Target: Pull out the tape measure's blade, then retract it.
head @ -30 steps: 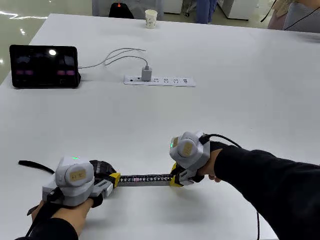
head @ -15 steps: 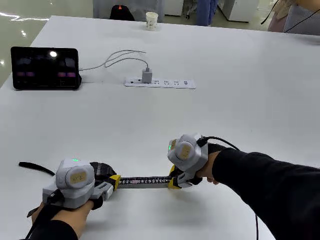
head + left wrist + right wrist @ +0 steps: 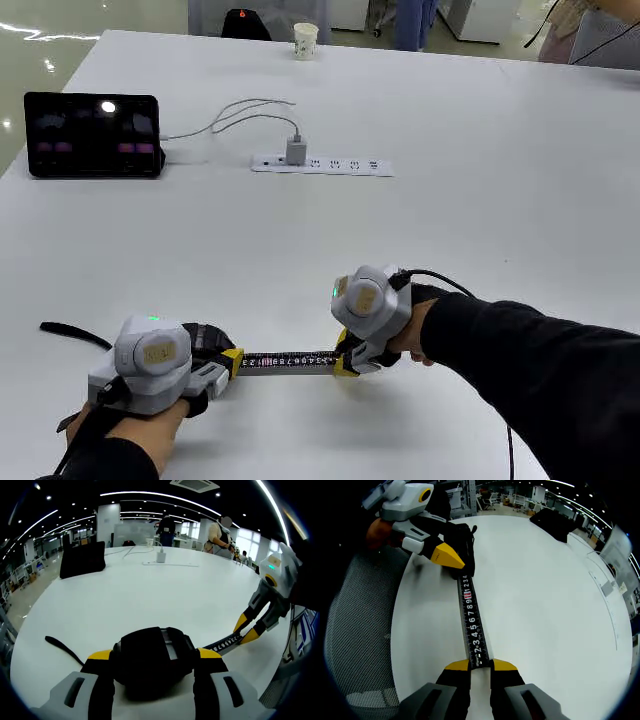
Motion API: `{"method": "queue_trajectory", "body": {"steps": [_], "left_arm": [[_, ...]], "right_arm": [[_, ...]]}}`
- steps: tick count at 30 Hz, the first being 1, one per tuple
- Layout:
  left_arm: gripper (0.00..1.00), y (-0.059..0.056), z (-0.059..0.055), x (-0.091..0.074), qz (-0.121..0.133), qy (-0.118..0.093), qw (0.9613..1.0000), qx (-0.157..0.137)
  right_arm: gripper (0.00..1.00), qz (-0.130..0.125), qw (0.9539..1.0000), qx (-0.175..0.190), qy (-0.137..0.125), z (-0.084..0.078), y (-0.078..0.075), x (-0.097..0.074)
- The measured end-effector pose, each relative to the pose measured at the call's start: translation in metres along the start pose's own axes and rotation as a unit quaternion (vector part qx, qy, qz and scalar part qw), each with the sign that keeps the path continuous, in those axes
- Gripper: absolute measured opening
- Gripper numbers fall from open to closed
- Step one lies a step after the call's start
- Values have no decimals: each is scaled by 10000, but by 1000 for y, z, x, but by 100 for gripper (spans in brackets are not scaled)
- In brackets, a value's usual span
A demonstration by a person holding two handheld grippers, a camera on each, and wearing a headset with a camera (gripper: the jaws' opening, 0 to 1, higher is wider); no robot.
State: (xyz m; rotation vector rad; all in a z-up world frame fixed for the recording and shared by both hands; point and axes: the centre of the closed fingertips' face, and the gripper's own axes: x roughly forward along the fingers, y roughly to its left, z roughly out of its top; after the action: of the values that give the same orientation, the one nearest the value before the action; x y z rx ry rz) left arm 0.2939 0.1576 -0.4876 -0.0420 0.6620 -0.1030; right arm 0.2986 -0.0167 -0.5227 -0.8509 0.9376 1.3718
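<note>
Closer to the left gripper (image 3: 225, 365) than 1 s ago, the right gripper (image 3: 342, 362) has its jaws clamped on the blade (image 3: 471, 625) tip while the left's grip the tape measure (image 3: 152, 660) on the tabletop (image 3: 450, 200); retraction seems begun, with the blade partly out.

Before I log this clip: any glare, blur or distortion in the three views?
Head view: sharp, a lamp glints on the tablet screen. Left gripper view: fisheye bends the ceiling lights; the tape measure case is dark. Right gripper view: blade numerals crisp, table edge curved.
</note>
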Motion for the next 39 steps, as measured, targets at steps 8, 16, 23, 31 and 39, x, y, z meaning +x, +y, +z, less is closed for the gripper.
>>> {"method": "queue_trajectory", "body": {"steps": [8,16,23,31,39], "left_arm": [[59,0,0,0,1,11,10000,-1],[59,0,0,0,1,15,10000,3],[59,-1,0,0,9,12,10000,20],[59,-2,0,0,9,11,10000,17],[59,-1,0,0,0,1,10000,39]], "right_arm": [[11,7,10000,1,-16,3,2,0],[11,7,10000,14,-61,5,3,1],[11,10,9999,42,-115,7,3,3],[11,29,9999,8,-138,10,3,4],[11,51,9998,-3,-183,14,3,5]]}}
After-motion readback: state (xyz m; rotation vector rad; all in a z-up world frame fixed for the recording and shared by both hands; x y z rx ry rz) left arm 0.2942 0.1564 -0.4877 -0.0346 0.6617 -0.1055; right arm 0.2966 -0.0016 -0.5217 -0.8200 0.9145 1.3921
